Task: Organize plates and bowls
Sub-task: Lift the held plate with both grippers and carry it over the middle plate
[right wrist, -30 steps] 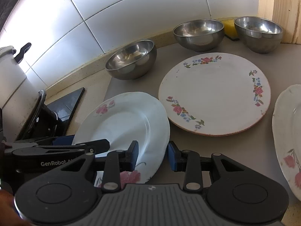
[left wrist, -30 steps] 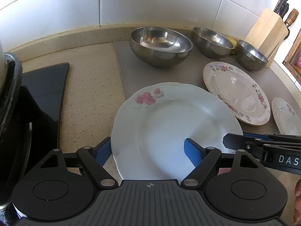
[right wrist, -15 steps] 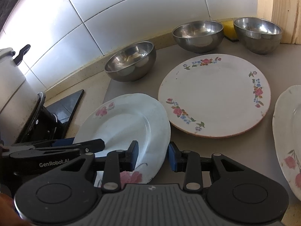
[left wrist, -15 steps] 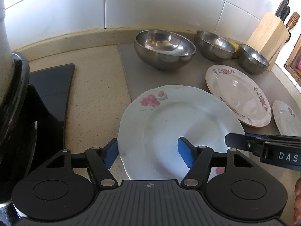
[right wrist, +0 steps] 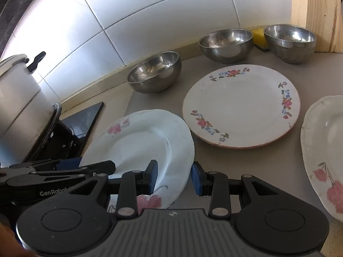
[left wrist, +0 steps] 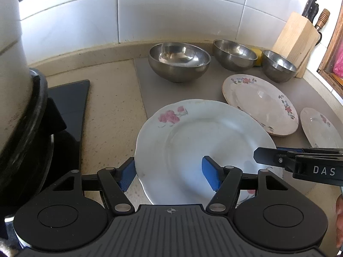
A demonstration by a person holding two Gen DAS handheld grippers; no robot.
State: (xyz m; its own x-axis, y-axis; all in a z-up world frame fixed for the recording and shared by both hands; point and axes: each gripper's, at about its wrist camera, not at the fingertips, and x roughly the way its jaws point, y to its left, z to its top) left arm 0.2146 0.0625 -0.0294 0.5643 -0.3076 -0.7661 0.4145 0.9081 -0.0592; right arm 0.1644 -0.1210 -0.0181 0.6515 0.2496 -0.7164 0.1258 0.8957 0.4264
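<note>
Rose plate [left wrist: 193, 141], white with a scalloped rim and pink flower sprays, sits at the near middle of the left wrist view, partly over the grey mat [left wrist: 145, 75] and partly over the speckled bench [left wrist: 107, 117]. It looks tilted, its 3 o'clock side raised, though I cannot tell whether any part still touches the bench.

The left hand-held gripper [left wrist: 169, 175] takes it at about 7 o'clock. One blue pad lies against the outside of the rim and the other on the inner face. Its jaws have just been closing and now stand at a middling width, set on the plate.

The right hand-held gripper [right wrist: 174, 178] takes the opposite side at about 4 o'clock. Its jaws are narrow, clamped across the rim with one pad inside and one outside.

From the rose plate, as the left wrist sees it:
- At 2 o'clock, a cream floral plate [left wrist: 260, 105] lies flat on the mat, its edge just beside the rose plate's.
- At 3 o'clock, beyond that one, lies a second scalloped plate [left wrist: 319, 130].
- From 12 to 2 o'clock, along the tiled wall, stand three steel bowls apart from one another: the large bowl [left wrist: 179, 62], the middle bowl [left wrist: 234, 54] and the small bowl [left wrist: 278, 65].
- A yellow sponge [left wrist: 257, 55] shows between the middle and small bowls.
- A wooden knife block [left wrist: 295, 42] stands just behind the small bowl.
- At 9 to 10 o'clock are a black glass cooktop [left wrist: 68, 98] and a big pale pot [left wrist: 10, 64].
</note>
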